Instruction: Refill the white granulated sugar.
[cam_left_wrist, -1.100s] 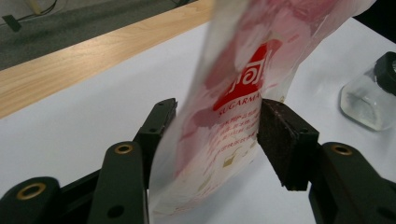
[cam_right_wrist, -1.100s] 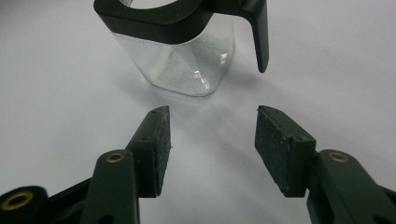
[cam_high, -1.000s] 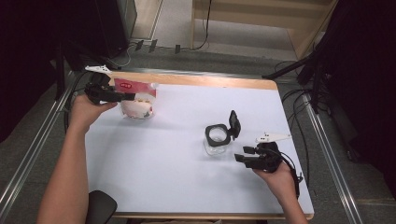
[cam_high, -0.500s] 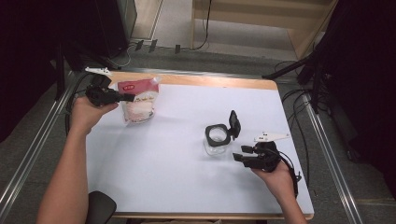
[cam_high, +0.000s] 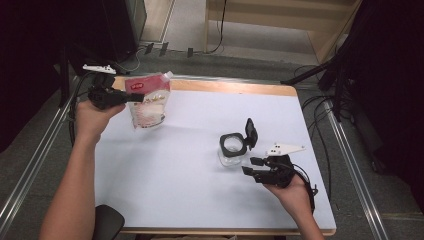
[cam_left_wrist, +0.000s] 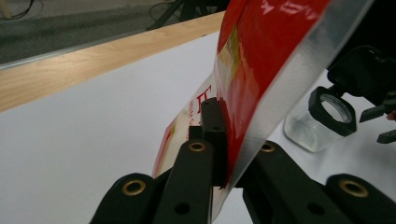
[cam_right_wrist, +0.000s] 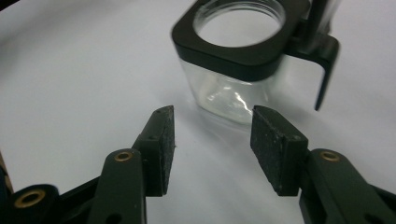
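A red and clear pouch (cam_high: 147, 100) with white contents hangs above the table's far left, held by its top edge. My left gripper (cam_high: 134, 96) is shut on that pouch (cam_left_wrist: 261, 56), its jaws clamped on the red printed part. A small clear jar (cam_high: 232, 150) with a black collar and a flipped-up black lid stands right of the table's middle. My right gripper (cam_high: 252, 166) is open just in front of the jar (cam_right_wrist: 238, 56), with nothing between its fingers (cam_right_wrist: 161, 144). The jar (cam_left_wrist: 322, 116) also stands far off in the left gripper view.
The white table (cam_high: 185, 175) has a wooden strip (cam_high: 225, 86) along its far edge. Metal rails run along both sides. Black stands and cables (cam_high: 325, 107) lie on the floor to the right.
My left gripper has lifted the pouch off the table and swung it upright, a little toward the right. My right gripper has edged slightly nearer the jar.
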